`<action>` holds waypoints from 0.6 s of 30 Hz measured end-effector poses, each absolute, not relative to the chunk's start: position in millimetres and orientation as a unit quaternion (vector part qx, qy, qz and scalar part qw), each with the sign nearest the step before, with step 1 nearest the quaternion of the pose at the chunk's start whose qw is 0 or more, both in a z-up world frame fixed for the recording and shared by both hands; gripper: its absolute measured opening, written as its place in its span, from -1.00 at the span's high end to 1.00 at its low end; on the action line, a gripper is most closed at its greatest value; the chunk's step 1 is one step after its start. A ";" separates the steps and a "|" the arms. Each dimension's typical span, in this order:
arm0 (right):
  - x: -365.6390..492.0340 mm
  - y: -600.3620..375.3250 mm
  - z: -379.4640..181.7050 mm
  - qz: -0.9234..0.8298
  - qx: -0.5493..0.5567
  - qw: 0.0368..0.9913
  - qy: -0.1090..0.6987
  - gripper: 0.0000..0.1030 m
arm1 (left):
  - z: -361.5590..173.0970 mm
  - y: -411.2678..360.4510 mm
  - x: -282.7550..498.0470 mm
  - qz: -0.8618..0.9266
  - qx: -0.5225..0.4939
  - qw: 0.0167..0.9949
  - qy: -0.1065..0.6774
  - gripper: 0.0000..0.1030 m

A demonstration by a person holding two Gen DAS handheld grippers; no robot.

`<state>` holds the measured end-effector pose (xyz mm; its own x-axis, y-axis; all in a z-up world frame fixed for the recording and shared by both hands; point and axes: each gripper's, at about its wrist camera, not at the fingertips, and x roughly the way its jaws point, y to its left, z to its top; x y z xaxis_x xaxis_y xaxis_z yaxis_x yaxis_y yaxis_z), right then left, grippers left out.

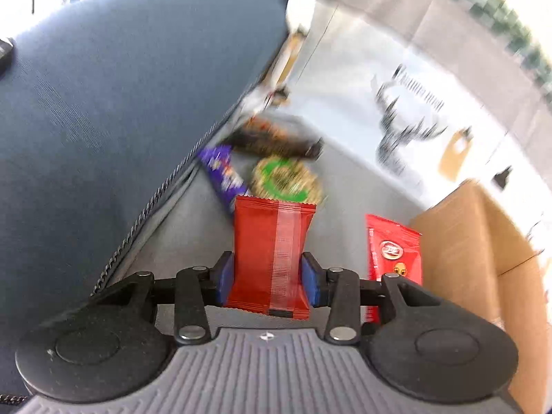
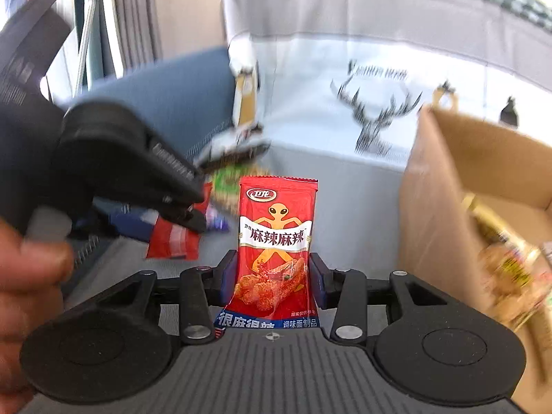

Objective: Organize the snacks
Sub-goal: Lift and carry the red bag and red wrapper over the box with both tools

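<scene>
Both claws are loaded right now. Left claw [image 1: 268, 277] is clamped on a plain red pack [image 1: 272, 258], seam side up, pads pressing its sides. Right claw [image 2: 272, 277] is clamped on a red spicy-strip pack [image 2: 277, 241], alien figure on the front, held upright. In the left view that second pack [image 1: 393, 252] shows just to the right, near the box [image 1: 476, 241], so the 2 hands are close together. In the right view the left claw's body & the person's hand [image 2: 24, 293] fill the left side.

Progress, as I judge it: partway. The cardboard box [image 2: 465, 179] sits to the right w/ at least one wrapper already inside [image 2: 507, 258], blurry, can't read it. Still lying on the grey seat surface by the blue cushion [image 1: 120, 103]: a purple bar [image 1: 224, 176], a round green-ringed snack [image 1: 286, 179], a dark long pack [image 1: 276, 141] behind them, plus something pale farther back, too smeared to ID. So approx 3–4 items left besides the 2 in hand.

Next, prob. both packs go to the box, neither is over it yet. Frames are motion-blurred, so the exact count is shaky.
</scene>
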<state>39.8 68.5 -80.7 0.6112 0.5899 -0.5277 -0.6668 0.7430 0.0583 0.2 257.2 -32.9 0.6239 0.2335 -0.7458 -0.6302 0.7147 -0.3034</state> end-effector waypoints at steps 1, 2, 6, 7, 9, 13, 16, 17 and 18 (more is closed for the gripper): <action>37.8 64.5 -73.3 0.349 -0.068 0.898 0.258 0.14 | -26.9 255.4 -5.4 0.248 -0.283 0.863 0.337 0.13; 35.7 59.7 -65.3 0.348 -0.065 0.901 0.250 0.14 | -21.2 251.0 -8.7 0.245 -0.283 0.869 0.324 0.13; 30.0 34.2 -32.0 0.351 -0.059 0.911 0.209 0.14 | -2.5 236.6 -31.1 0.223 -0.284 0.889 0.280 0.13; 30.2 26.5 -23.4 0.351 -0.058 0.914 0.197 0.14 | 0.6 232.8 -36.1 0.217 -0.285 0.892 0.274 0.13; 35.8 9.1 -6.0 0.344 -0.047 0.921 0.177 0.14 | 4.8 226.0 -40.7 0.210 -0.283 0.896 0.269 0.13; 52.4 -23.9 22.8 0.327 -0.027 0.932 0.153 0.14 | 6.3 215.6 -39.1 0.201 -0.275 0.899 0.274 0.13; 65.4 -46.9 31.9 0.318 -0.018 0.938 0.135 0.14 | 5.2 209.4 -33.7 0.201 -0.261 0.900 0.285 0.12; 65.7 -55.4 31.4 0.314 -0.016 0.941 0.129 0.14 | 5.4 208.1 -33.0 0.199 -0.259 0.901 0.285 0.12; 67.0 -63.3 28.2 0.309 -0.013 0.943 0.126 0.14 | 5.0 206.7 -32.4 0.198 -0.257 0.902 0.286 0.12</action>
<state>67.0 -63.3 28.2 0.7774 0.5789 -0.2461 -0.5855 0.8089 0.0536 -32.4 206.7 5.0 0.7583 0.2097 -0.6173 -0.5040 0.7891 -0.3511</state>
